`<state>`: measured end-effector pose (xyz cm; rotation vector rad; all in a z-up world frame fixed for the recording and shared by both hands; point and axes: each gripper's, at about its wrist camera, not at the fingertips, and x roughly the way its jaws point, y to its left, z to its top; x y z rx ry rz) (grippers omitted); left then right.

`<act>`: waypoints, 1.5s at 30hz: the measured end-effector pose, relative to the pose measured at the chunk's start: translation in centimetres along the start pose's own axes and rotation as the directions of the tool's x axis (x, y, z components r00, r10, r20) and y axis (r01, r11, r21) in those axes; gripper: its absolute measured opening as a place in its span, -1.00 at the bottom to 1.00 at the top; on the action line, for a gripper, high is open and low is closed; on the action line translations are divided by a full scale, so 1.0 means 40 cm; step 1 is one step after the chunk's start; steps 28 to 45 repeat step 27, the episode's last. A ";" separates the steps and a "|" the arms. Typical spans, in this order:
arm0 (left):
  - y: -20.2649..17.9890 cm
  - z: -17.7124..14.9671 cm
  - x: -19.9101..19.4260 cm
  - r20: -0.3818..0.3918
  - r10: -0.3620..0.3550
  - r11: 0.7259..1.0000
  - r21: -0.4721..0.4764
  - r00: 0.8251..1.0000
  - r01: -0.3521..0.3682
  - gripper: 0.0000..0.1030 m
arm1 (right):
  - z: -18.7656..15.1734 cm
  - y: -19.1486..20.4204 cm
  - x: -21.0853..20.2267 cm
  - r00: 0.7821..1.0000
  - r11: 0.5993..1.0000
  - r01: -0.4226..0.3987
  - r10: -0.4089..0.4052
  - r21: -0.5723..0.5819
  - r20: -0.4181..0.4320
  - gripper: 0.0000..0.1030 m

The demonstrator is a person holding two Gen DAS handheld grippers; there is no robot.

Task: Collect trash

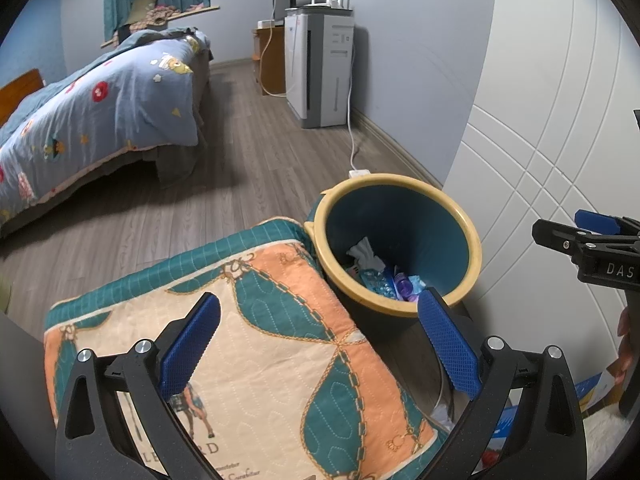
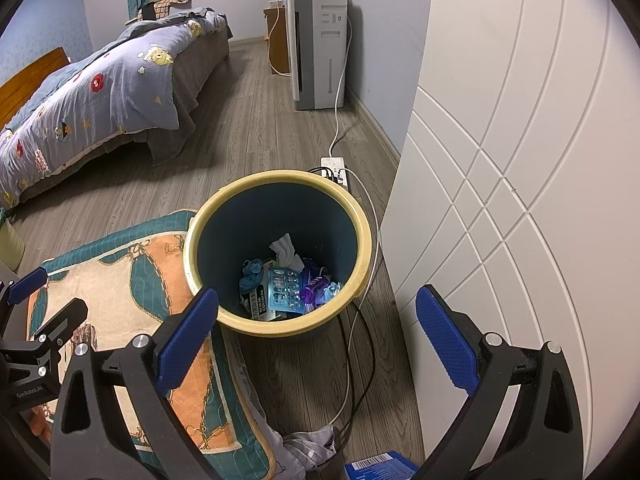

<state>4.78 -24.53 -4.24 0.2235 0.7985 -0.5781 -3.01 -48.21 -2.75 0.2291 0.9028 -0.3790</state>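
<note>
A round bin (image 2: pixel 280 324) with a cream rim and dark teal inside was seen standing on the wooden floor (image 2: pixel 248 128), just beside a quilted cushion (image 2: pixel 120 280) patterned in teal, orange and cream. Trash was gathered at its bottom: a crumpled white tissue (image 2: pixel 286 250), a blue blister pack (image 2: pixel 285 290), a purple bottle (image 2: pixel 316 288) and a bunched blue scrap (image 2: pixel 251 271).

The right hand-held gripper (image 2: pixel 316 336) was held above the near rim of the bin, its blue-padded jaws spread wide with nothing between them. The left hand-held gripper (image 1: pixel 318 340) was likewise held wide and empty, over the cushion and the bin's edge.

A white panelled door (image 2: pixel 520 160) was found close on the bin's right. White and dark cables (image 2: pixel 352 360) were laid along the floor beside the bin, and a power strip (image 2: pixel 334 168) was placed just behind it. Farther off, a bed (image 2: pixel 100 92) with a blue printed quilt and a tall white appliance (image 2: pixel 320 40) against the wall were visible.
</note>
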 end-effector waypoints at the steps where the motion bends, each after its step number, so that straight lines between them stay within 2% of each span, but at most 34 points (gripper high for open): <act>1: 0.000 0.000 0.000 -0.001 0.001 1.000 0.000 1.000 -0.001 0.90 | 0.000 0.000 0.000 1.000 1.000 0.000 0.000 0.000 0.000 0.89; 13: 0.001 0.001 -0.001 0.000 -0.001 1.000 0.003 1.000 0.001 0.90 | -0.001 0.000 0.004 1.000 1.000 0.000 0.000 -0.002 -0.003 0.89; 18: -0.009 -0.005 -0.004 -0.011 -0.009 0.999 0.053 1.000 0.009 0.90 | 0.001 0.004 0.001 1.000 1.000 0.001 -0.001 -0.007 -0.004 0.89; 23: 0.002 0.000 -0.022 -0.037 -0.010 0.999 0.034 0.999 0.011 0.90 | 0.007 0.013 -0.028 1.000 1.000 0.014 -0.014 -0.009 0.016 0.89; 27: 0.030 0.001 -0.061 -0.025 0.003 1.000 0.005 1.000 -0.003 0.90 | 0.010 0.028 -0.054 0.999 1.000 0.029 -0.029 -0.005 0.021 0.89; 45: 0.030 0.001 -0.061 -0.025 0.003 1.000 0.005 1.000 -0.003 0.90 | 0.010 0.028 -0.054 0.999 1.000 0.029 -0.029 -0.005 0.021 0.89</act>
